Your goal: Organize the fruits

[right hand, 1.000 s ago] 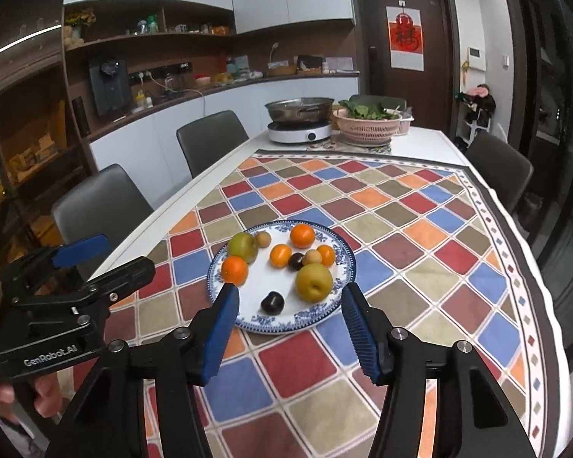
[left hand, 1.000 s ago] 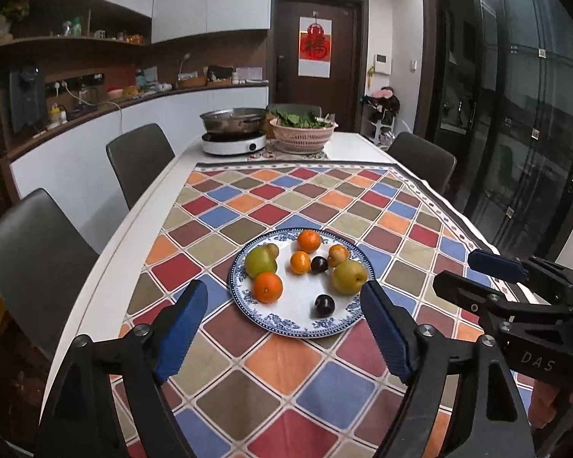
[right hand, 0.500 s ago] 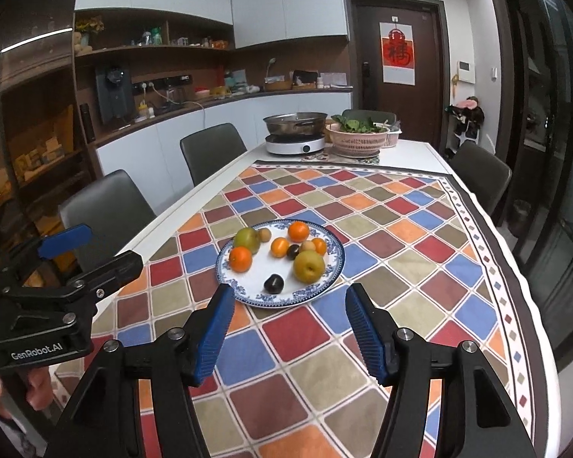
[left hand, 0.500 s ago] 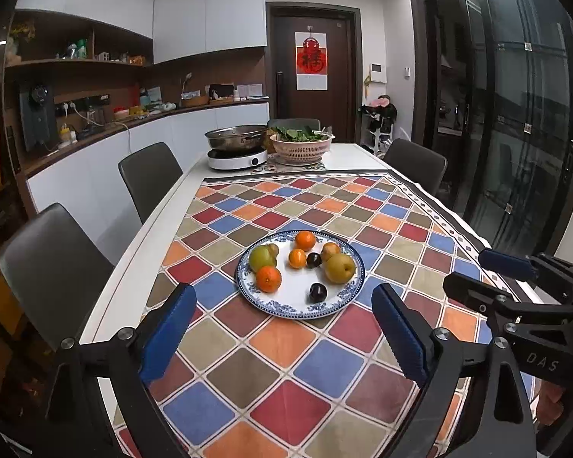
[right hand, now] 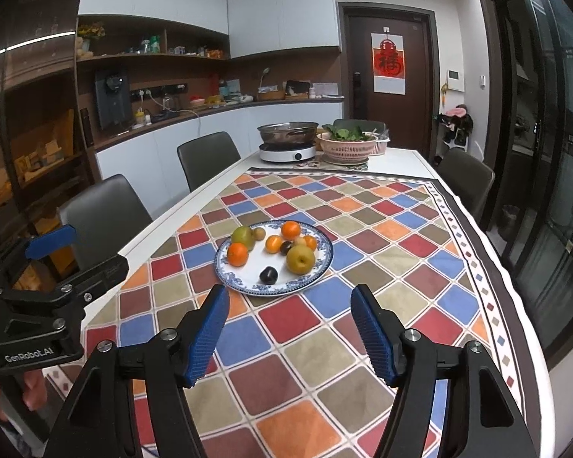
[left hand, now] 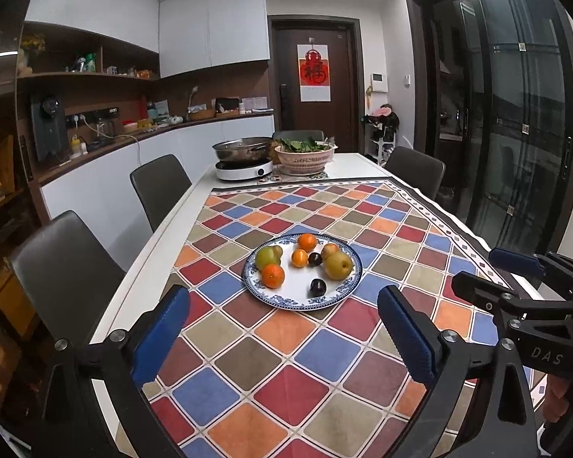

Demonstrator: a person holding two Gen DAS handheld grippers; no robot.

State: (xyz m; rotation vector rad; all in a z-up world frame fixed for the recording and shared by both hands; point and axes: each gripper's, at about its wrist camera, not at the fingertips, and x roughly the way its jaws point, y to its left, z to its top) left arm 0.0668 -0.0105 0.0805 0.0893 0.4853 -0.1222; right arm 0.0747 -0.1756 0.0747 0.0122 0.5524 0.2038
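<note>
A: What room is this, and what carries the things?

B: A kitchen-dining room. A long white surface [left hand: 160, 229] runs away from the cameras under a checked cloth [left hand: 286, 351] of red, blue, orange and olive squares, with dark chairs [left hand: 65, 267] along its left side.

A: Start at the left, then.

B: The left gripper [left hand: 282, 336] hangs above the near end of the cloth, its blue-padded jaws spread wide and gripping nothing. In the right wrist view it shows at the far left edge.

A: And the fruit?

B: All of it lies on a blue-rimmed plate [left hand: 282, 299], ahead of the jaws and between their lines, well apart from the pads. Left to right: a green fruit [left hand: 266, 256], an orange [left hand: 273, 275] just in front of it, a smaller orange [left hand: 299, 257], another orange [left hand: 306, 242] at the far rim, two dark plums [left hand: 318, 287], and a yellow pear [left hand: 338, 264] on the right.

A: The right gripper?

B: The right gripper [right hand: 288, 328] is also above the cloth, jaws released and empty, the plate [right hand: 248, 286] beyond its tips.

A: Anything further off?

B: Far beyond the jaws, a pan on a white cooker [left hand: 243, 168], and to its right a pink basket of greens [left hand: 305, 158].
</note>
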